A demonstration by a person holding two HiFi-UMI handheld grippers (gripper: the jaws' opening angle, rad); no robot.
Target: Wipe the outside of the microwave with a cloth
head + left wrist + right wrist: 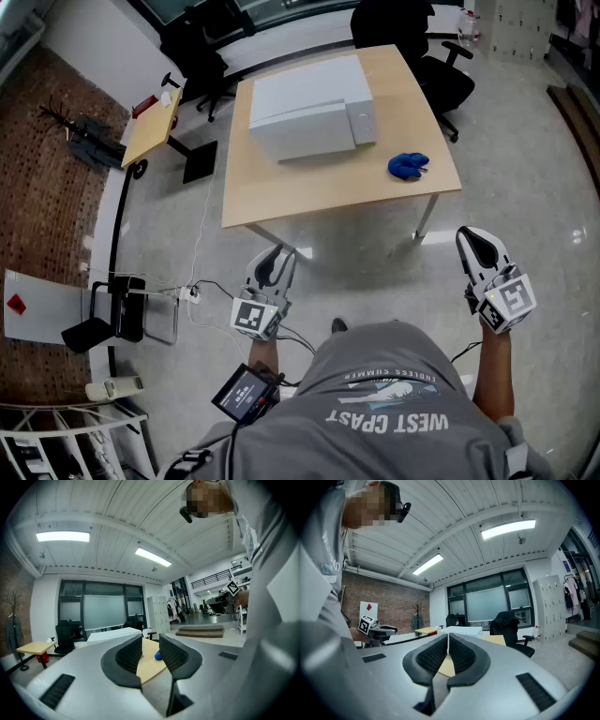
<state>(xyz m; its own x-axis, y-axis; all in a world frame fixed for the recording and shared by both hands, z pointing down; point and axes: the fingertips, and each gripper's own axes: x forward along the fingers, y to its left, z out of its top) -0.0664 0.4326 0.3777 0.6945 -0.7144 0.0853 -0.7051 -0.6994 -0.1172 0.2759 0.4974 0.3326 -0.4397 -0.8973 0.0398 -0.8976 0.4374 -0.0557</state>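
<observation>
The work has not begun: the person stands well back from the table (281,199), where the white microwave (309,114) sits toward the far side. The blue cloth (408,166) lies bunched to its right, apart from it and near the table's right near corner. The left gripper (272,258) is held level with its jaws slightly apart and nothing between them. The right gripper (474,242) has its jaws pressed together and is also empty.

The likeliest slip is at the pickup. The cloth lies close to the edge, so a closed or badly aimed jaw could shove it off the table rather than catch it; the right jaws would need to part first. A thin cloth may also be pinched by only a fold and drag loose during the wipe, and a hard push could slide the microwave.

On the floor, a pale cable (200,246) runs between the person and the table's left side and could catch a foot. A small side table (155,127) stands to the left and office chairs (199,47) stand beyond, both clear of the approach.
</observation>
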